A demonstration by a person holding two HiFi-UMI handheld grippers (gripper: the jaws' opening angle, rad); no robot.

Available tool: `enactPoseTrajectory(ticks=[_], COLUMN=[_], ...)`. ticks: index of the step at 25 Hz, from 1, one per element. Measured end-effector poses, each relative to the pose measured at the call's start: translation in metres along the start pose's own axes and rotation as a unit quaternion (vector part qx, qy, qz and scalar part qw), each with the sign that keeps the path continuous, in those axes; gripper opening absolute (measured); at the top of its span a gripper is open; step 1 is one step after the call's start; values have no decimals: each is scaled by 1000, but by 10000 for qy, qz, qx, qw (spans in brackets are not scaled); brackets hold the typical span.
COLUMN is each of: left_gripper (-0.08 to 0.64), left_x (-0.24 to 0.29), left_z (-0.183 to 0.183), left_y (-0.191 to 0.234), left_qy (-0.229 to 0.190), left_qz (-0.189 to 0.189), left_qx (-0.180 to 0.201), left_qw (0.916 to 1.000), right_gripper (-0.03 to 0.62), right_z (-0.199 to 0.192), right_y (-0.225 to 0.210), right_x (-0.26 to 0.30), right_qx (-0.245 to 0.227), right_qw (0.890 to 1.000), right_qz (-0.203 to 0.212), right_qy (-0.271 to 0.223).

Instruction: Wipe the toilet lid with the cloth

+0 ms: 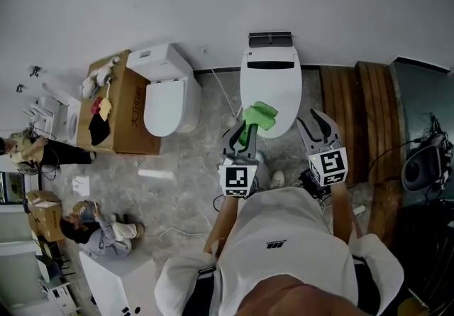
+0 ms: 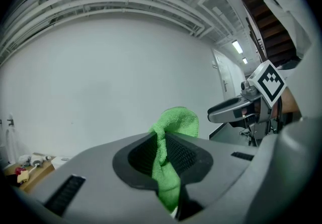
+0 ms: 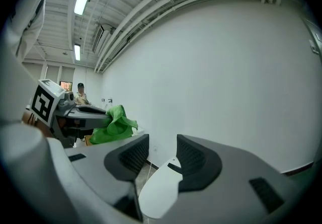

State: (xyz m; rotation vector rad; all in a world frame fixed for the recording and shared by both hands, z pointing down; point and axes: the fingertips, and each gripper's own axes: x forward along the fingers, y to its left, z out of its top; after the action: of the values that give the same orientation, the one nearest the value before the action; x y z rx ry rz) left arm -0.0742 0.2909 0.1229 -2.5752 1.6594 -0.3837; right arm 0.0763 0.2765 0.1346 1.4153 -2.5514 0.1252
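The toilet's white closed lid (image 1: 269,84) lies just ahead of me in the head view. My left gripper (image 1: 246,131) hangs over the lid's near edge, shut on a green cloth (image 1: 259,116). In the left gripper view the cloth (image 2: 168,167) is pinched between the jaws and bunches up above them. My right gripper (image 1: 320,125) is open at the lid's right front and holds nothing. Its own view shows the lid (image 3: 160,195) below the gap between its jaws, and the cloth (image 3: 113,124) off to the left in the left gripper (image 3: 75,115).
A second white toilet (image 1: 167,90) stands to the left beside a cardboard box (image 1: 125,112) with rags on top. Wooden planks (image 1: 360,116) lie to the right, with black equipment (image 1: 423,164) beyond. Two people (image 1: 32,148) (image 1: 101,226) are at the far left. A cable crosses the floor.
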Motion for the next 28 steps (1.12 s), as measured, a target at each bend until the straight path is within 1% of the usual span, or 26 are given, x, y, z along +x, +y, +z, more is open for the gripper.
enactPoseTrajectory(ticks=[8,16,22,28], left_gripper=[67,67,67,67], left_x=[33,75,117,166], left_z=[-4,-11,-20,-35], left_y=[14,42,72,105], left_qy=[-6,49,113,242], left_qz=[67,-11,-200,-477], left_qx=[-5,-27,-133,-222], left_qw=[10000,10000,9996,9983], right_gripper=[183,183,183,183], right_z=[-4,-1,-1,-4], right_y=[-20,-39,-52,-67], right_x=[31,75,118,168], right_qx=[10,17,93,206], right_qw=[10000,9999,9994,9979], right_qz=[38,-27,-149,-351], right_qy=[48,108,291,507])
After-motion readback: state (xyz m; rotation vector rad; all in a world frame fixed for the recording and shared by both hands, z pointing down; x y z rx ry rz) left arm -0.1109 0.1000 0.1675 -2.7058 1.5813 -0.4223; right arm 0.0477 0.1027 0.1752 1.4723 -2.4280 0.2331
